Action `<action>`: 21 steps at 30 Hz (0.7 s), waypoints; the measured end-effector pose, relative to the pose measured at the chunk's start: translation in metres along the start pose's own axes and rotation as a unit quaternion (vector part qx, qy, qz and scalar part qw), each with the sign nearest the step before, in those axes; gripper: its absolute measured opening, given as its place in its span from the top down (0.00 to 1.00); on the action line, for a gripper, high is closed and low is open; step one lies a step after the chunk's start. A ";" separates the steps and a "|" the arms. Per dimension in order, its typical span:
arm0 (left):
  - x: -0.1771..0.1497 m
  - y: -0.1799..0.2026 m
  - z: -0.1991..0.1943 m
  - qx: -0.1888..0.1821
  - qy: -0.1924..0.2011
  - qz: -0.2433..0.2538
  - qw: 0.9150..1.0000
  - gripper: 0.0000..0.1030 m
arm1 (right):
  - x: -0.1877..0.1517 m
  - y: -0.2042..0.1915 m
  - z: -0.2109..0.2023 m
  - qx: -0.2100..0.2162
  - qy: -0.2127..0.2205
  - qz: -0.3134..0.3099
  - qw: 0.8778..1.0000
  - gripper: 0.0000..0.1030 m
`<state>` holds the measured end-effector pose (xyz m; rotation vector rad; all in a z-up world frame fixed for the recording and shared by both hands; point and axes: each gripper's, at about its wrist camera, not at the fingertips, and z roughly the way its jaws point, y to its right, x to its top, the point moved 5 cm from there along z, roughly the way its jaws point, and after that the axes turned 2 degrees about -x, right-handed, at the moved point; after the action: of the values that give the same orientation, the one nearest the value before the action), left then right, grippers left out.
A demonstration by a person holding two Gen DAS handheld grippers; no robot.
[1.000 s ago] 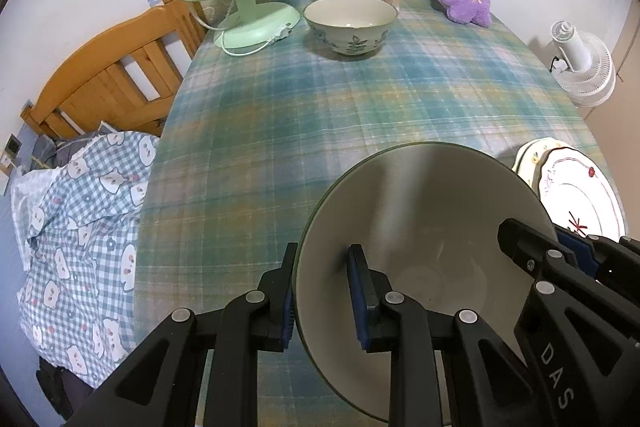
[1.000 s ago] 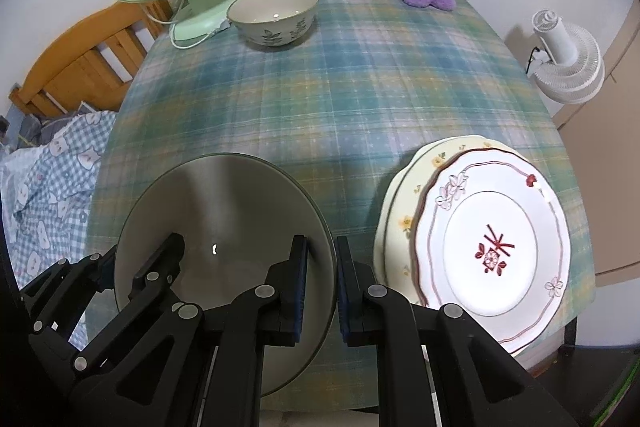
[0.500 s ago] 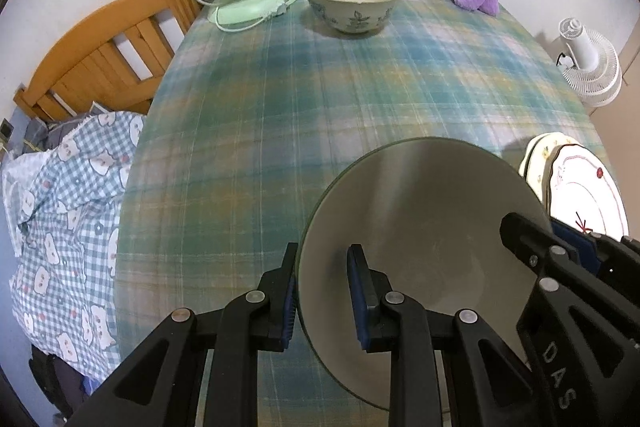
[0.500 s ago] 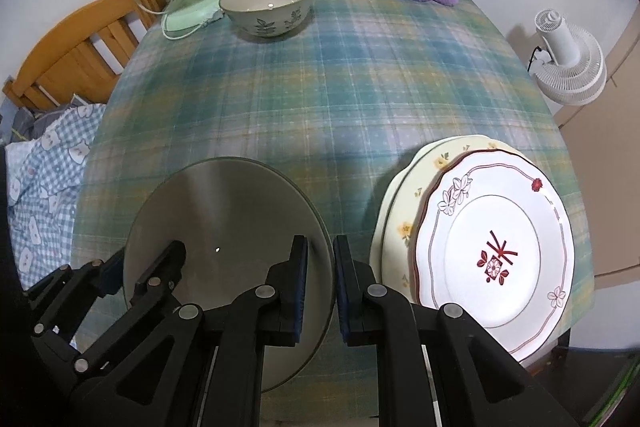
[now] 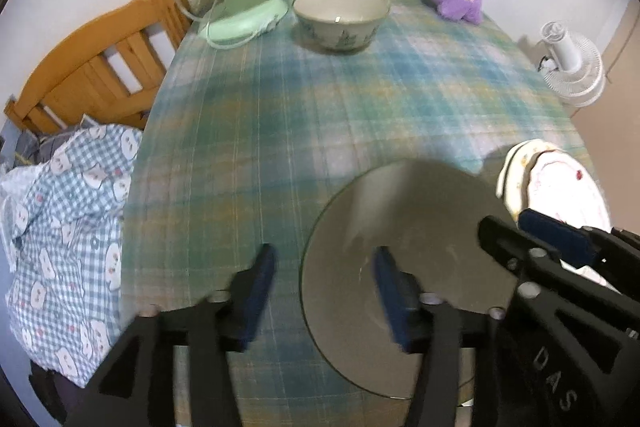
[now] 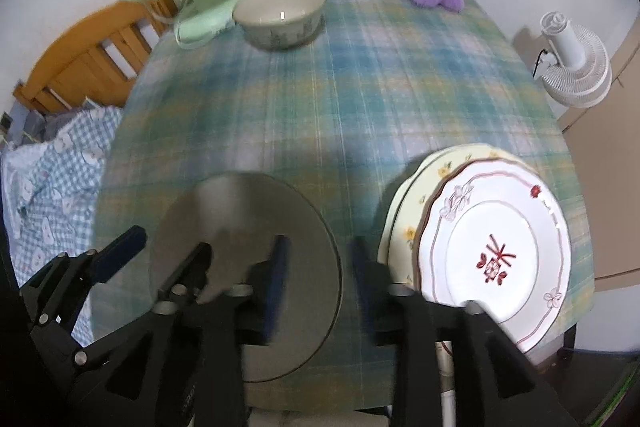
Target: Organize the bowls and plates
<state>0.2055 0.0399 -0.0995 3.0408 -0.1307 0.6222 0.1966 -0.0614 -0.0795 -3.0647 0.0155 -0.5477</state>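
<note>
Grey plate (image 5: 404, 267) lies flat on plaid tablecloth (image 5: 320, 107) at near edge, btwn both grippers. Left gripper (image 5: 324, 291) jaws apart, straddling plate's left rim, no grip. Right gripper (image 6: 316, 275) also spread, straddling right rim. Plate plain grey-beige w/ thin dark rim. Stacked plates (image 6: 496, 251) just beside on right; patterned bowl (image 6: 280, 15) far end.

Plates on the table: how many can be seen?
3. A grey plate lies at the near edge between the open jaws. A white plate sits on a yellow plate at the near right. More could be hidden under that stack.
</note>
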 end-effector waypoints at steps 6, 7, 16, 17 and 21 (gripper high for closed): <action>0.023 -0.008 -0.030 -0.004 0.045 0.007 0.999 0.27 | 0.019 -0.001 -0.036 -0.006 0.052 0.015 0.999 0.33; 0.026 -0.008 -0.034 -0.006 0.050 0.008 0.999 0.27 | 0.023 -0.001 -0.041 -0.009 0.058 0.015 0.998 0.32; 0.068 -0.007 -0.070 -0.015 0.103 -0.006 0.995 0.18 | 0.069 -0.003 -0.080 -0.024 0.123 0.015 0.992 0.27; 0.073 -0.007 -0.070 -0.015 0.106 -0.007 0.994 0.17 | 0.073 -0.002 -0.081 -0.021 0.127 0.015 0.992 0.27; 0.094 -0.006 -0.070 0.008 0.126 -0.012 0.992 0.15 | 0.092 0.001 -0.080 -0.013 0.144 0.014 0.989 0.27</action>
<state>0.2650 0.0425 0.0021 2.9406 -0.0798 1.0014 0.2553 -0.0658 0.0272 -2.9738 0.0704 -0.9902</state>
